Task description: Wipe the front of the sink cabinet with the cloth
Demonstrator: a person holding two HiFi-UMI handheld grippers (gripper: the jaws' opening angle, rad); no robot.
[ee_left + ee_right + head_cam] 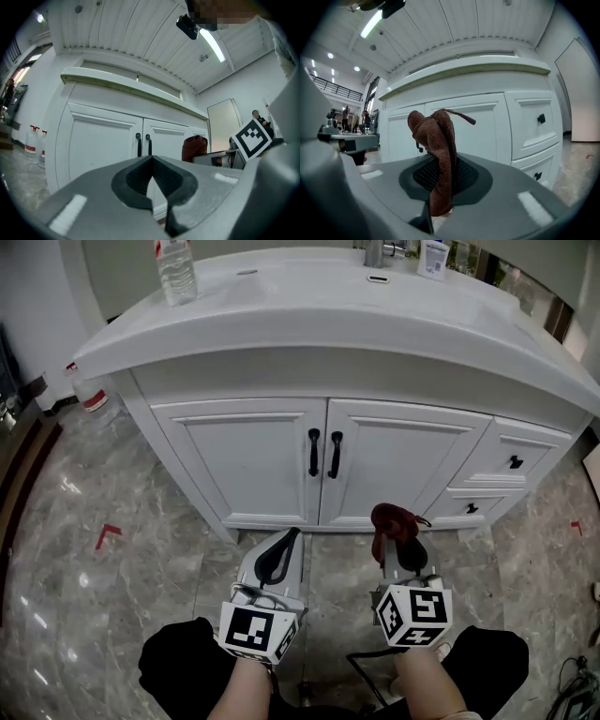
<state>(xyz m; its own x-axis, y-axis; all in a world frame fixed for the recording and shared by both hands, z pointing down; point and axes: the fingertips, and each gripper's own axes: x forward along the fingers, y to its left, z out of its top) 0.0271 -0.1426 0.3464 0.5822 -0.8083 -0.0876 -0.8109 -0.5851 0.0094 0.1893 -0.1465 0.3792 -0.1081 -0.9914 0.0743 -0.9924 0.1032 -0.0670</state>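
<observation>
The right gripper [440, 176] pinches just a fold of the bunched cloth [435, 133], near but short of the cabinet doors [246, 457], the left gripper [151, 174] closed on nothing, so rubbing friction could tug the cloth loose.

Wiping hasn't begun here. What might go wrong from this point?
The cloth is pinched in the right claw as a narrow bunched wad, so the hard claw tips may scrape the door instead of fabric touching it. Its loose tail could snag on the handles. Dragging might also pull the cloth free.
</observation>
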